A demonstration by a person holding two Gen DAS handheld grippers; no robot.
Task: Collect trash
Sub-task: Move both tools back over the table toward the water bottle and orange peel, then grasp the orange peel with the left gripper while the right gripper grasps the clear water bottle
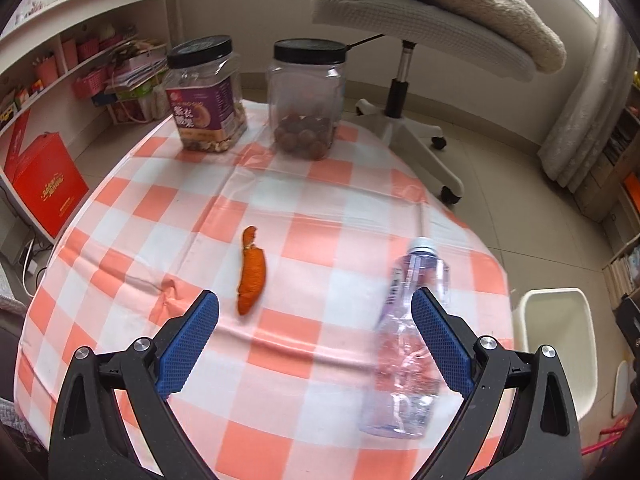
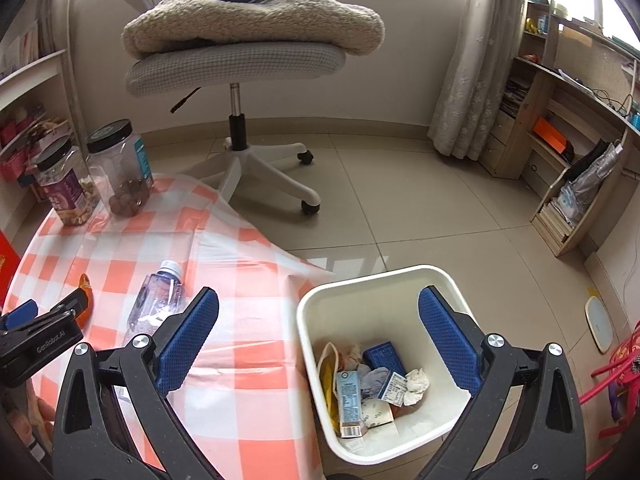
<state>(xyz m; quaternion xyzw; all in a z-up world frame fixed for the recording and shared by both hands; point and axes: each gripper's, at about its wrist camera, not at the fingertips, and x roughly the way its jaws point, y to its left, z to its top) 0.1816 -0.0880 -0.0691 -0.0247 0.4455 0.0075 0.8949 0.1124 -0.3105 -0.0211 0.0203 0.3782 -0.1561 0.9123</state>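
Observation:
An orange peel (image 1: 252, 274) lies on the checked tablecloth (image 1: 320, 208), just ahead and left of centre between my left gripper's (image 1: 316, 308) blue pads. That gripper is open and holds nothing. An empty clear plastic bottle (image 1: 412, 340) with a white cap lies on the cloth, partly behind the right finger (image 1: 440, 344). My right gripper (image 2: 318, 308) is open and empty above the white trash bin (image 2: 308, 320), which holds cartons and crumpled paper. In the right wrist view the bottle (image 2: 154, 304) lies by the left finger, and the left gripper (image 2: 44, 320) covers part of the peel (image 2: 85, 282).
Two clear jars with black lids, a labelled nut jar (image 1: 206, 96) and a jar of round brown fruit (image 1: 306, 100), stand at the table's far edge. A white office chair (image 2: 240, 64) with a folded blanket is behind. Shelves (image 1: 60, 80) line the left, a bookcase (image 2: 560, 152) the right.

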